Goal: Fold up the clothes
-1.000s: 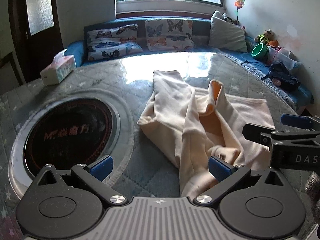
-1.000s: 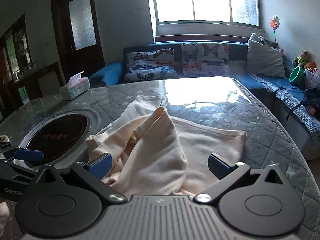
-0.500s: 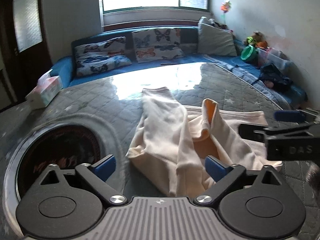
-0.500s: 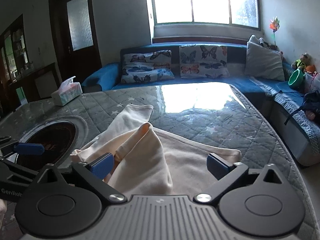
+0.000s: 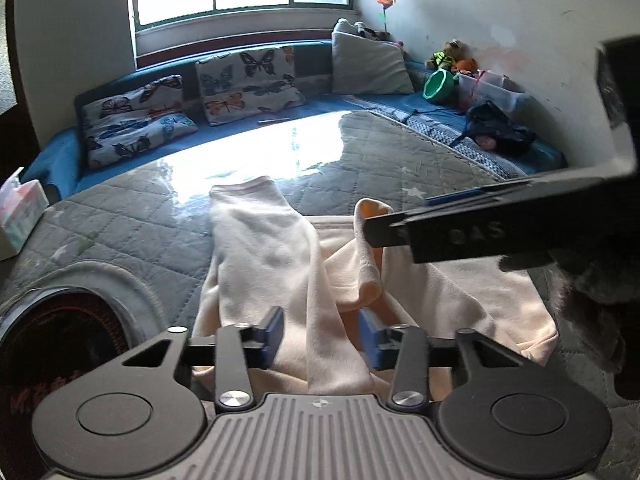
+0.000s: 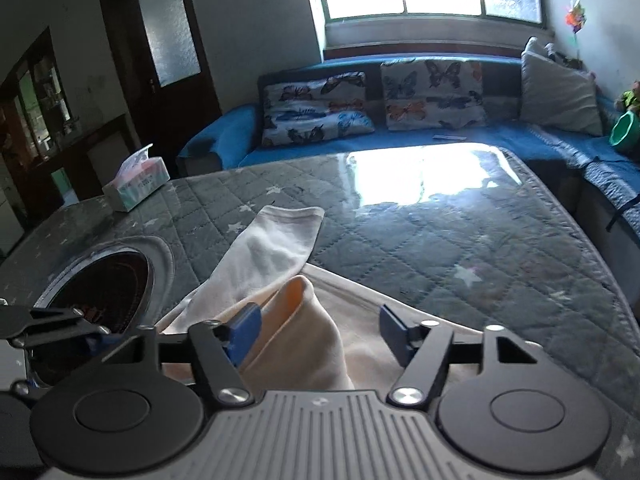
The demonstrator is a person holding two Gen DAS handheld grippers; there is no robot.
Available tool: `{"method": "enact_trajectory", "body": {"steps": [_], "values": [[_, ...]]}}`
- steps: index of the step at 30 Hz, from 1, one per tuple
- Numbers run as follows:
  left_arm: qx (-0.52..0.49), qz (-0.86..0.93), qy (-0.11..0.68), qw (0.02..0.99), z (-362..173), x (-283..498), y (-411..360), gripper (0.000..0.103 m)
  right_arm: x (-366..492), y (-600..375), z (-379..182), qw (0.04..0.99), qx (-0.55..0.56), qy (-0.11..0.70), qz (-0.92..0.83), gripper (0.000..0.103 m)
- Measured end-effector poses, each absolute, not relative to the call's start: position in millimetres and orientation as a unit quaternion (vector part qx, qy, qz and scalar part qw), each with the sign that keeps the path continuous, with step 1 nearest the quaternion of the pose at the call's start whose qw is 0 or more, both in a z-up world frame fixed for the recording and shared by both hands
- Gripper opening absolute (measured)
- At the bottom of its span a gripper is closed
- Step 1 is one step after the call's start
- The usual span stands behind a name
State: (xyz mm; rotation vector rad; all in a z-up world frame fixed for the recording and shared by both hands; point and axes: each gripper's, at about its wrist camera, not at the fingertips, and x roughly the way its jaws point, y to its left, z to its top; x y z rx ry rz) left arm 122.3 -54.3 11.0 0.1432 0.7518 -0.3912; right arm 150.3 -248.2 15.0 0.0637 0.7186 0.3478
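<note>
My left gripper (image 5: 320, 336) is half closed around a raised fold of the cream garment (image 5: 272, 248) — pads not yet pinching. My right gripper (image 6: 320, 330) gapes over another fold. The garment lies crumpled on the quilted table (image 6: 460, 240); the tissue box (image 6: 136, 184) shows a tissue.

A soft cream-colored piece of clothing (image 5: 280, 256) lies crumpled on the gray quilted table (image 5: 120, 224). One sleeve stretches toward the table's shiny middle. Another part stands up in a bump.
</note>
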Motion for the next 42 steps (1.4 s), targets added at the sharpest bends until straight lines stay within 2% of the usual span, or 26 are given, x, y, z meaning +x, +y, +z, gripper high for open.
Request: {"method": "enact_trajectory", "body": {"steps": [3, 5, 6, 8, 10, 12, 31, 42], "values": [[0.068, -0.195, 0.368, 0.907, 7, 126, -52, 0.024, 161, -244, 9, 0.914, 0.032, 0.362, 0.179, 0.054], [0.068, -0.196, 0.367, 0.907, 6, 126, -50, 0.015, 165, -243, 5, 0.909, 0.034, 0.371, 0.187, 0.039], [0.067, -0.196, 0.365, 0.908, 6, 125, -48, 0.011, 166, -242, 3, 0.906, 0.035, 0.375, 0.191, 0.036], [0.062, -0.194, 0.362, 0.91, 7, 123, -44, 0.007, 167, -241, -1, 0.903, 0.036, 0.381, 0.196, 0.022], [0.053, -0.189, 0.359, 0.912, 9, 121, -39, 0.005, 162, -245, 3, 0.906, 0.037, 0.375, 0.193, 0.014], [0.047, -0.185, 0.355, 0.915, 12, 117, -34, 0.004, 156, -250, 7, 0.91, 0.037, 0.367, 0.188, 0.01], [-0.005, -0.112, 0.321, 0.94, 44, 43, 39, 0.003, 68, -325, 52, 0.945, 0.062, 0.294, 0.126, 0.008], [-0.039, -0.1, 0.343, 0.933, 41, -11, 74, 0.003, -5, -364, 58, 0.951, 0.078, 0.287, 0.088, 0.008]]}}
